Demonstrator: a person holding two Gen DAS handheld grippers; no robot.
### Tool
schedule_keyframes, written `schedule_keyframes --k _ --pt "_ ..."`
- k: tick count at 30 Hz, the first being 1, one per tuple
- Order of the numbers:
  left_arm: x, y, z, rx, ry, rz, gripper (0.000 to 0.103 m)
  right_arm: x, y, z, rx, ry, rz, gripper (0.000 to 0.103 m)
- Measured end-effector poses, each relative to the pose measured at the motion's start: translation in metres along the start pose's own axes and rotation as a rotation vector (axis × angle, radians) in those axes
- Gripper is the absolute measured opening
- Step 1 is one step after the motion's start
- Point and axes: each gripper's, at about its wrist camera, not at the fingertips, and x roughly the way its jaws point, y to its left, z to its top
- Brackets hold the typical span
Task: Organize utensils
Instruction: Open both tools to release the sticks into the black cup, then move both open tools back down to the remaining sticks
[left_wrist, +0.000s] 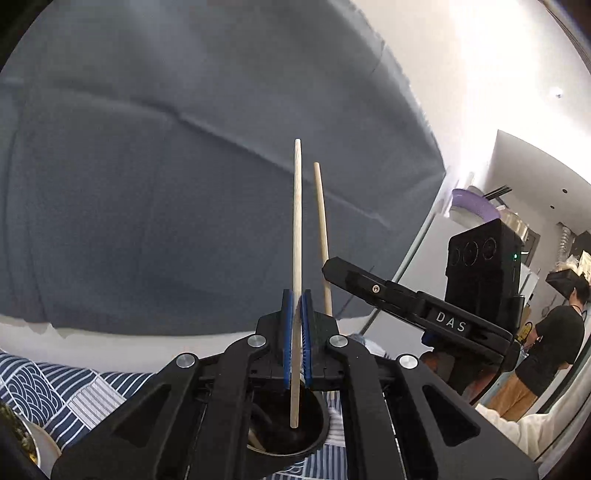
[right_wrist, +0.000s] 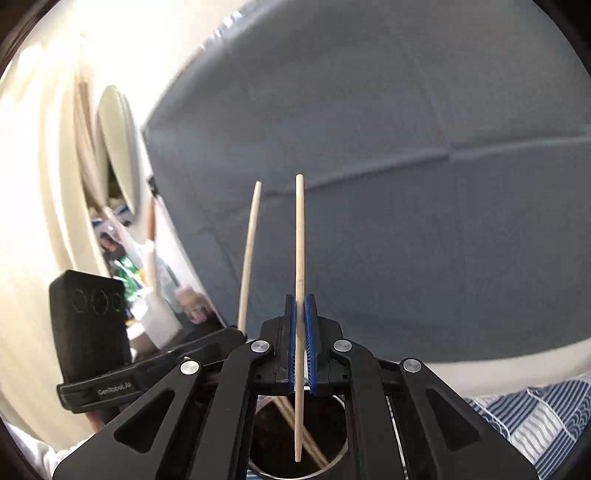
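- my left gripper (left_wrist: 297, 306) is clamped on a pale wooden chopstick (left_wrist: 297, 229); the blue pads (left_wrist: 288, 332) press it from both sides.
- that chopstick stands upright, its upper end well above my fingertips, its lower end hanging below the pads over the mouth of a dark round utensil holder (left_wrist: 284, 439).
- something pale leans inside the holder, low on its left side; i cannot tell what it is.
- just right of my left fingers rises a second, slightly darker chopstick (left_wrist: 322, 236), held by my right gripper (left_wrist: 328, 273), which reaches in from the right edge of the left wrist view.
- a blue-and-white patterned cloth (left_wrist: 55, 387) lies under the holder, to the lower left of my left fingers.
- a grey fabric backdrop (left_wrist: 166, 166) fills the space beyond both fingertips.
- far right of my left fingers, a person in a black shirt (left_wrist: 554, 332) stands in the background.
- in the right wrist view, the left hand's chopstick shows to the left of my right fingers.
- my right gripper's pads (right_wrist: 311, 347) are shut on their own chopstick, upright too, its lower end over the same holder's opening.
- more chopsticks (right_wrist: 295, 424) lie slanted inside the holder beneath my right fingers.
- the patterned cloth shows again at the lower right.
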Motion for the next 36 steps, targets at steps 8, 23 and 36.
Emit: schedule_keyframes --k 8,23,36 --pt "-0.015 -0.002 -0.01 -0.012 -0.016 0.087 0.057 -0.01 -0.002 -0.014 -0.001 0.025 -0.076 0.035" --pt "-0.073 -0.026 -0.006 -0.043 -0.026 0.288 0.097 -0.076 0.011 0.001 0.022 -0.03 -0.181 0.09" --pt "-0.11 -0.036 -0.048 -0.135 0.053 0.387 0.097 -0.111 0.047 -0.022 -0.047 0.032 -0.177 0.092"
